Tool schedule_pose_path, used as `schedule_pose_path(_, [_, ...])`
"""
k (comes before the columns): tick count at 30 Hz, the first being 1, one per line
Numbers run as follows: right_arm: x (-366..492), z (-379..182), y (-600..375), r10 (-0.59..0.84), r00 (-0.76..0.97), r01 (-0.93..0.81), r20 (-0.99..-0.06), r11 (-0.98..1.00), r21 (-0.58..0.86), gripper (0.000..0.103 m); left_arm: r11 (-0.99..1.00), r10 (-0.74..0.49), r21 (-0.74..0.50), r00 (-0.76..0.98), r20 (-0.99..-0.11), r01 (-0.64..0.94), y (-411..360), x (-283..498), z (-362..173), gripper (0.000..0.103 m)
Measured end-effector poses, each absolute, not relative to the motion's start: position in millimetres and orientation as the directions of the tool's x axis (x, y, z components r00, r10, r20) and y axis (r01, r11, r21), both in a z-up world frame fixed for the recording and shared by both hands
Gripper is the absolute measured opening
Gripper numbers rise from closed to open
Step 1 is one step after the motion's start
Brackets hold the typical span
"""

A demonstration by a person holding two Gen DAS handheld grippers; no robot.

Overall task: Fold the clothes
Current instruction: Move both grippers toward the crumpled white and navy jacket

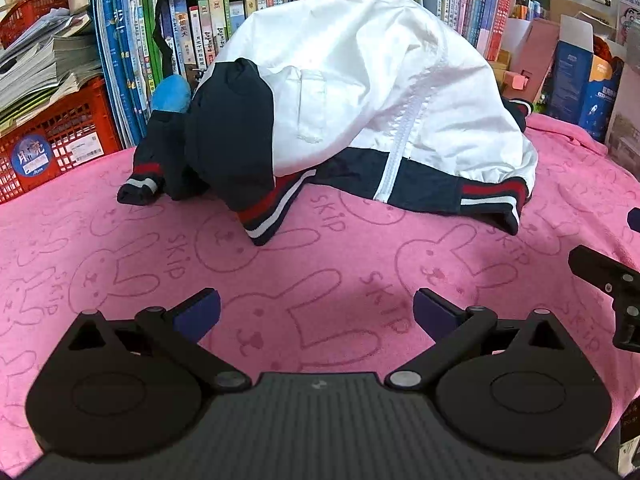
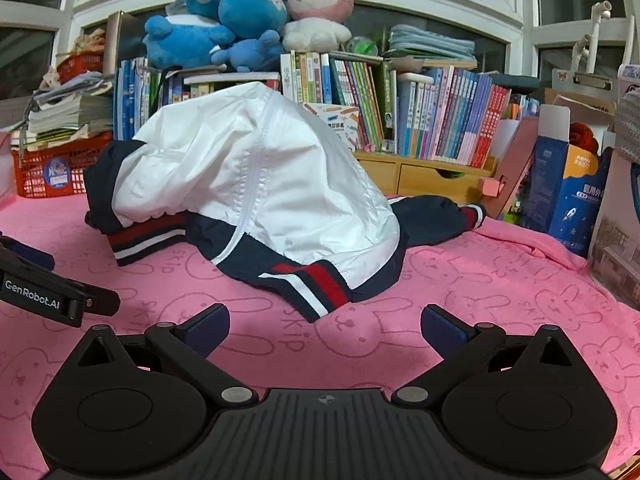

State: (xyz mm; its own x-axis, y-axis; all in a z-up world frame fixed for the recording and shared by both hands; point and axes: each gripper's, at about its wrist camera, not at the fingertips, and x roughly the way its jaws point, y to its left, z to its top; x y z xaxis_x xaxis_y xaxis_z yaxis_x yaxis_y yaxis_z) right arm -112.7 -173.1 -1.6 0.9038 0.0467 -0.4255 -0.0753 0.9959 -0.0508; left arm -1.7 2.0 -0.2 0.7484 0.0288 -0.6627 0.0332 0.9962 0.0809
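Nearest the lens in each wrist view is a gripper's own black body, and both stand wide with nothing between the blue pads: the left gripper (image 1: 316,312) and the right gripper (image 2: 325,326) hover side by side over bare pink blanket (image 1: 320,248), short of the garment.

The jacket (image 1: 360,92), white with a navy hem and red-and-white striped trim, lies in a puffed heap toward the far edge of the blanket, close against the row of books (image 2: 440,120). Its zip (image 1: 400,136) runs down the front of the mound to the hem. One navy sleeve (image 1: 228,132) is flopped over the heap's left side, and another sleeve trails out toward the far right corner in the right wrist view.

Folding has not begun, by the look of it; the first job is probably to spread the jacket flat. To do that well, each gripper should take a separate striped hem corner (image 2: 316,284), pinching one layer of cloth only, then draw the hem toward the near edge, where the blanket is bare, so the body unrolls and the sleeves fall free. Grabbing the slick white bulge itself would likely only bunch it further.
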Motion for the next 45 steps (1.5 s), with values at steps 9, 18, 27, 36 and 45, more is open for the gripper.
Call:
schedule_pose_path(9, [-109.6,1.8,-172.7,0.038,0.909,-0.068,-0.416,0.996,-0.059,0.103,0.999,0.000,0.032,0.718,-0.696,0.031,48.2,-19.7,-2.0,0.103])
schedule_pose_path(18, [-98.9,-0.3,-176.7,0.062,0.886,-0.078,-0.460,0.997,-0.016,0.103,0.997,0.014,0.062,0.742,-0.670,0.037,41.3,-15.8,-14.8,0.103])
schedule_pose_path(27, [-80.2,-4.5,-170.3,0.040,0.891,-0.043,-0.451,0.999,0.003,0.103,0.998,0.032,0.055,0.731,-0.681,0.007,46.9,2.9,-31.3,0.103])
schedule_pose_path(36, [-48.0,-17.7,-162.6,0.040,0.884,-0.021,-0.465,0.999,0.048,0.103,0.999,-0.012,0.019,0.758,-0.653,0.032,47.1,16.4,-38.7,0.103])
schedule_pose_path(45, [-32.4,-26.5,-155.6,0.032,0.843,-0.016,-0.537,0.999,0.034,0.103,0.999,-0.023,0.010,0.759,-0.651,0.039,47.4,19.2,-38.1,0.103])
